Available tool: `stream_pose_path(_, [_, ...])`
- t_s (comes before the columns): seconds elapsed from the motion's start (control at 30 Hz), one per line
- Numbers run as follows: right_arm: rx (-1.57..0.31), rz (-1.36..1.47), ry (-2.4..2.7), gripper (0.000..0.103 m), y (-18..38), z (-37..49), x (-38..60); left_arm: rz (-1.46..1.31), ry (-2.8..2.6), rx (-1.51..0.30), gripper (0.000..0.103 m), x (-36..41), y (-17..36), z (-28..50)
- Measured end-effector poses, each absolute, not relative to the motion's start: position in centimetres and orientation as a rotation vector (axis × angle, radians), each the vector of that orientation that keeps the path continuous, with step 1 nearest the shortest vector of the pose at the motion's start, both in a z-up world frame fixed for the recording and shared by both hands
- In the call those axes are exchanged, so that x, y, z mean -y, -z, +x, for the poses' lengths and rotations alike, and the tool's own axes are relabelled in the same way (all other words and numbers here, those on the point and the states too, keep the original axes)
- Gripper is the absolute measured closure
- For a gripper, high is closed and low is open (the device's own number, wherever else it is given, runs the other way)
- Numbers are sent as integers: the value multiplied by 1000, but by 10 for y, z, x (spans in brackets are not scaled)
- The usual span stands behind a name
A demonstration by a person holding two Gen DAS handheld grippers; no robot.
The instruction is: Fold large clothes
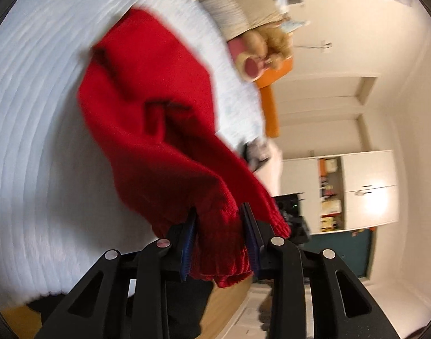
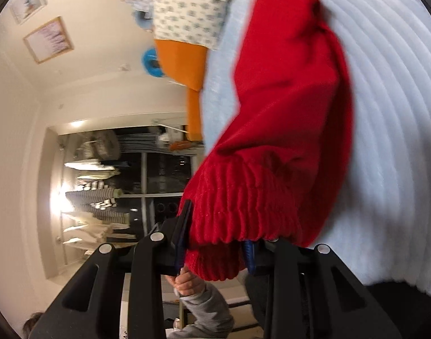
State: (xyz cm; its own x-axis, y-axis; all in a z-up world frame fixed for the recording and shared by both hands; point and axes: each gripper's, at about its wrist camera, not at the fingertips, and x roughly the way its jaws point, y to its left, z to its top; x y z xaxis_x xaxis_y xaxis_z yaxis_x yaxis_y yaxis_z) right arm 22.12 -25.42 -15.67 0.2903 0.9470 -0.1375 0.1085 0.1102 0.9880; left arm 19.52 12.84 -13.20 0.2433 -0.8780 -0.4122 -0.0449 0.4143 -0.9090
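Observation:
A red knitted sweater [image 1: 147, 118] hangs lifted over a white ribbed bedspread [image 1: 40, 130]. My left gripper [image 1: 219, 217] is shut on its ribbed hem, which bunches between the blue pads. In the right wrist view the same sweater [image 2: 286, 107] stretches away from the camera. My right gripper [image 2: 215, 226] is shut on another ribbed edge of it; the right pad is mostly hidden by the knit. Both views are tilted sideways and blurred by motion.
Bedspread [image 2: 385, 130] fills one side of each view. A teddy bear [image 1: 269, 45], an orange pillow [image 1: 269, 99] and a patterned pillow [image 2: 190, 19] lie at the bed's head. White cupboards [image 1: 368, 189] and an open wardrobe [image 2: 102, 192] stand beyond. A person's hand [image 2: 187, 279] shows below.

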Motion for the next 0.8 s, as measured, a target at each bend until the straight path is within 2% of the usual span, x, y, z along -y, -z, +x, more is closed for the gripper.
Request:
stream_pose_path(0.2, [-946,1520,-897,72,148,297,257,-1188,713,-1084,69,-169,123,273])
stream_pose_path(0.37, [-919,1590,-812,72,163,368,256,-1214,605,-1079,69,-178,140,351])
stream_pose_path(0.6, [-1039,1683,-546,69,233,451,260,-1114,362,-1237,69,-168,220,460])
stream_pose_path(0.67, [-1066,1725,-492,62,252,461,260,-1090,331,-1277,69,-161,245,475])
stream_pose_path(0.73, [-1042,1716,-546,34,250,465,262,-1115,348,-1285,69,-159,264,482])
stream_pose_path(0.77, [-1022,1653,-588,29,236,467,266,-1137,369,-1277,69,-162,268,481])
stream_pose_path(0.8, [-1000,1609,-623,18,223,465,271,-1145,389,-1268,69,-165,268,480])
